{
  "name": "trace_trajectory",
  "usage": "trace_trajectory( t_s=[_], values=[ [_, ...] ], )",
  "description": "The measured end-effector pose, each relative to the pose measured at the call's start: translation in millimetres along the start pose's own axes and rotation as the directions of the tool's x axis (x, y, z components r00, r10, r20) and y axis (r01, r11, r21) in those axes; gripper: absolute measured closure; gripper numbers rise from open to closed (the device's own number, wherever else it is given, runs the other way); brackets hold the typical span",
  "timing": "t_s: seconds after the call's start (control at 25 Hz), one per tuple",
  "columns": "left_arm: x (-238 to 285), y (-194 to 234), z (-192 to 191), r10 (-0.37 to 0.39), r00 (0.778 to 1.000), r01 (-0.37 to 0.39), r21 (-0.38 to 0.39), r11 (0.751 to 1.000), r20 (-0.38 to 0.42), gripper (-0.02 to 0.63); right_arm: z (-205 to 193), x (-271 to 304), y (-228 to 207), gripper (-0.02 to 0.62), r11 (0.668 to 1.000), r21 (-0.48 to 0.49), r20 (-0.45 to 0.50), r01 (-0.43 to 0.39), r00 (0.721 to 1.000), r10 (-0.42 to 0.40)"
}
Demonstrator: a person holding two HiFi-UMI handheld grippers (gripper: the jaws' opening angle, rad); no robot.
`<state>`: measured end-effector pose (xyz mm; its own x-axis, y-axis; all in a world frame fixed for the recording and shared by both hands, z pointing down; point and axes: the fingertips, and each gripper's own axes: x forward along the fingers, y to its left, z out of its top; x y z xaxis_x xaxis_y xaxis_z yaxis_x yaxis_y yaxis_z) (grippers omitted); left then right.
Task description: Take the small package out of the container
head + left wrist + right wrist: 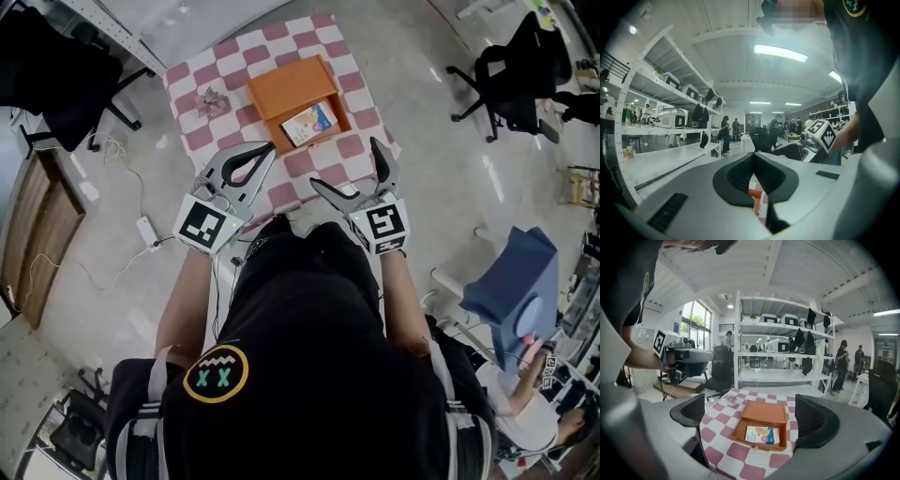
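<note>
Work surface is a small table under a red-and-white checked cloth (192, 131), standing on a glossy grey floor (441, 178) in an open workroom. White shelving (778, 333) lines the far side, and a black office chair (511, 70) stands well apart to the right. A power strip (147, 230) with its cable lies on the floor to the left. The orange container (286, 89) sits open on the cloth, with the small package (309, 123) lying flat inside its tray. A small crumpled object (210, 100) rests on the cloth to the container's left, apart from it. The left gripper (270, 147) is clenched, jaws together on nothing. The right gripper (347, 167) is released, jaws wide apart and empty. Both are at the near edge, short of the container, with nothing between them and it.
</note>
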<state>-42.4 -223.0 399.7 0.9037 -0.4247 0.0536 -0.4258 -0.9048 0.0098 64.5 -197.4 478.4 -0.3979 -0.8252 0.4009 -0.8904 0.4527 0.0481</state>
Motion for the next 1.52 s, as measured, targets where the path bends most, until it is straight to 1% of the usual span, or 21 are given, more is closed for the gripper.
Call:
trace_trajectory(
  t_s=[0.2, 0.4, 0.56, 0.72, 0.84, 0.92, 1.0, 1.08, 1.16, 1.24, 1.4, 1.52],
  values=[
    [7.8, 1.1, -2.6, 0.012, 1.000, -0.012, -0.002, 1.000, -0.017, 0.589, -17.9, 16.7, -12.9, 0.000, 1.000, 0.014, -0.034, -0.022, 0.999, 0.023],
    [12.9, 6.2, 6.1, 0.065, 0.998, -0.065, 0.013, 0.998, -0.022, 0.589, -35.6, 41.8, -31.3, 0.000, 0.998, 0.011, -0.065, -0.060, 0.996, 0.061],
    [20.0, 3.9, 8.8, 0.092, 0.995, -0.091, 0.020, 0.996, -0.041, 0.589, -55.4, 67.3, -50.4, 0.000, 0.996, 0.006, -0.100, -0.092, 0.991, 0.092],
    [26.3, 1.7, 11.3, 0.107, 0.993, -0.106, 0.028, 0.994, -0.049, 0.589, -72.7, 96.7, -66.2, 0.000, 0.992, 0.042, -0.134, -0.122, 0.983, 0.126],
    [29.0, -1.3, 9.8, 0.119, 0.991, -0.118, 0.026, 0.993, -0.061, 0.589, -91.1, 118.3, -74.7, 0.000, 0.986, 0.082, -0.175, -0.145, 0.972, 0.157],
    [30.3, -1.4, 8.8, 0.131, 0.989, -0.130, 0.023, 0.991, -0.069, 0.589, -105.9, 133.4, -78.1, 0.000, 0.978, 0.124, -0.213, -0.169, 0.958, 0.192],
    [31.3, -0.2, 8.5, 0.145, 0.987, -0.144, 0.022, 0.989, -0.075, 0.589, -121.4, 148.2, -80.8, 0.000, 0.963, 0.190, -0.252, -0.192, 0.938, 0.237],
    [31.9, 2.0, 8.7, 0.160, 0.984, -0.159, 0.022, 0.987, -0.079, 0.589, -136.8, 161.7, -84.8, 0.000, 0.943, 0.267, -0.289, -0.199, 0.917, 0.276],
    [30.9, 4.3, 8.5, 0.177, 0.981, -0.176, 0.021, 0.984, -0.082, 0.589, -151.2, 172.5, -87.7, 0.000, 0.926, 0.322, -0.322, -0.198, 0.897, 0.304],
    [28.2, 6.8, 7.6, 0.195, 0.977, -0.194, 0.019, 0.981, -0.089, 0.589, -165.5, 180.2, -88.2, 0.000, 0.917, 0.346, -0.355, -0.199, 0.877, 0.325],
    [24.7, 13.6, 4.3, 0.228, 0.969, -0.228, 0.014, 0.974, -0.099, 0.589, -184.5, 190.4, -87.6, 0.000, 0.917, 0.346, -0.422, -0.200, 0.839, 0.343],
    [24.8, 15.3, 2.8, 0.243, 0.964, -0.243, 0.008, 0.970, -0.104, 0.589, -195.4, 195.9, -84.2, 0.000, 0.910, 0.360, -0.463, -0.204, 0.808, 0.364]
  ],
)
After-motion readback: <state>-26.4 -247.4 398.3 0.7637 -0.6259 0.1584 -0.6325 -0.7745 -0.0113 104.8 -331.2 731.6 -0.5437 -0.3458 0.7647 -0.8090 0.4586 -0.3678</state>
